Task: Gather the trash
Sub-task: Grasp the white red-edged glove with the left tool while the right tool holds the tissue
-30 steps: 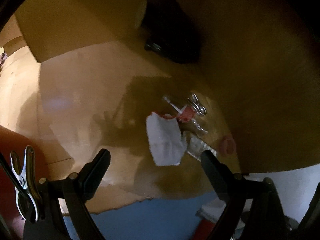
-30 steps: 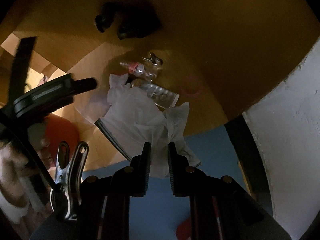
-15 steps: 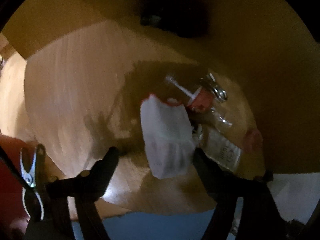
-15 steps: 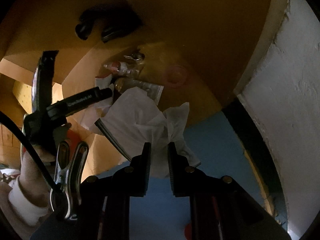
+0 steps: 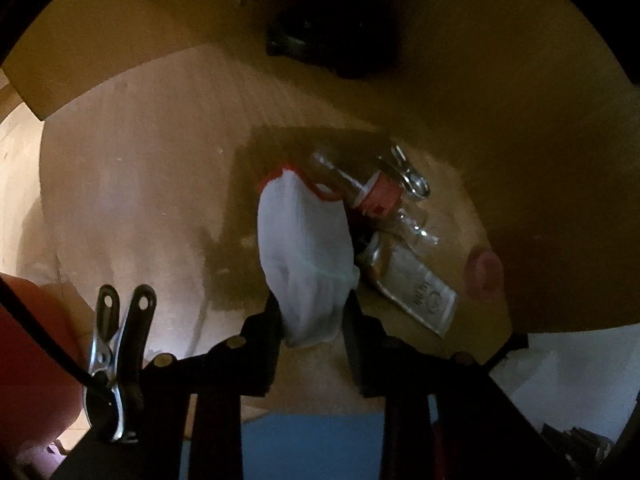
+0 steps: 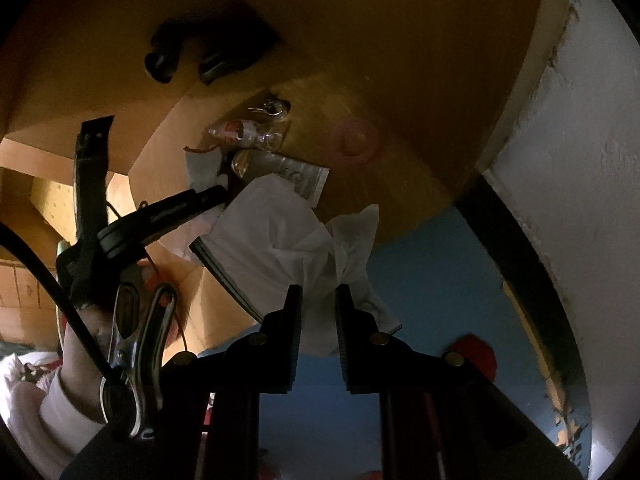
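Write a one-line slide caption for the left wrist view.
Left hand-held gripper closing around a white glove on the wooden floor, beside a clear bottle and a sachet.

Wooden floor, white glove, plastic bottle, foil sachet, pink ring

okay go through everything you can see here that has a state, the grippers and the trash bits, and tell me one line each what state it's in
Left gripper: jaws closing, white fabric glove with red cuff between them.
Right gripper: shut on crumpled white tissue paper.
White fabric glove: lying on the wooden surface, limp.
Small clear bottle with red label: lying on its side.
Flat silver foil sachet: lying flat.
Metal spring clip: lying beside the bottle, closed.
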Action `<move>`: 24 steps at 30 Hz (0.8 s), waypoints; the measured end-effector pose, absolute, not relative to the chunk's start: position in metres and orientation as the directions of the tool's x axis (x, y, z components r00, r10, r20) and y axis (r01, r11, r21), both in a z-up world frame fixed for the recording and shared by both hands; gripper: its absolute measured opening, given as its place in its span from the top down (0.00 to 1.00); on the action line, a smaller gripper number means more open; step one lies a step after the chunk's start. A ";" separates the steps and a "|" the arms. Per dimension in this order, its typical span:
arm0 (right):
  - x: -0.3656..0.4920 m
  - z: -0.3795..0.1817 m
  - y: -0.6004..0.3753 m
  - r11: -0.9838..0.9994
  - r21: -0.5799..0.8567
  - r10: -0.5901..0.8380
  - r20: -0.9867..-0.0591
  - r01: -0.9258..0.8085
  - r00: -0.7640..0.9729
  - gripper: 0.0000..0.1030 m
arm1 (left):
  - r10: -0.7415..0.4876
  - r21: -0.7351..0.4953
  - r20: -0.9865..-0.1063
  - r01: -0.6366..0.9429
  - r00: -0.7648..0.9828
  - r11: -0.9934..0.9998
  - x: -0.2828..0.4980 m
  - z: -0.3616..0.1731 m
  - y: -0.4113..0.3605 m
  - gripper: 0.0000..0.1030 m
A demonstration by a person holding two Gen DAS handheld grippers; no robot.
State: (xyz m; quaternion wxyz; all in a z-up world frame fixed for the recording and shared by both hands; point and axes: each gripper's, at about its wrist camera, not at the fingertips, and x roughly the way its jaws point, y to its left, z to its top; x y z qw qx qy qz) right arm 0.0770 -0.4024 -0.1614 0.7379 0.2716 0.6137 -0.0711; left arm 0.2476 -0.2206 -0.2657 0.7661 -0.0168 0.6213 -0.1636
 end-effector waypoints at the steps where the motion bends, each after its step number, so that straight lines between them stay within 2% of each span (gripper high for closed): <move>1: 0.077 -0.161 -0.402 0.843 0.315 0.230 -0.944 0.437 0.237 0.83 | -0.279 -0.237 -0.945 0.227 0.174 0.945 0.246 -0.260 -0.212 0.72; 14: 0.085 -0.166 -0.377 0.812 0.388 0.319 -0.921 0.437 0.224 0.83 | -0.264 -0.221 -0.945 0.220 0.192 0.950 0.220 -0.208 -0.172 0.72; 24: 0.082 -0.147 -0.338 0.825 0.414 0.347 -0.908 0.384 0.235 0.83 | -0.241 -0.183 -0.928 0.214 0.284 0.959 0.183 -0.152 -0.136 0.72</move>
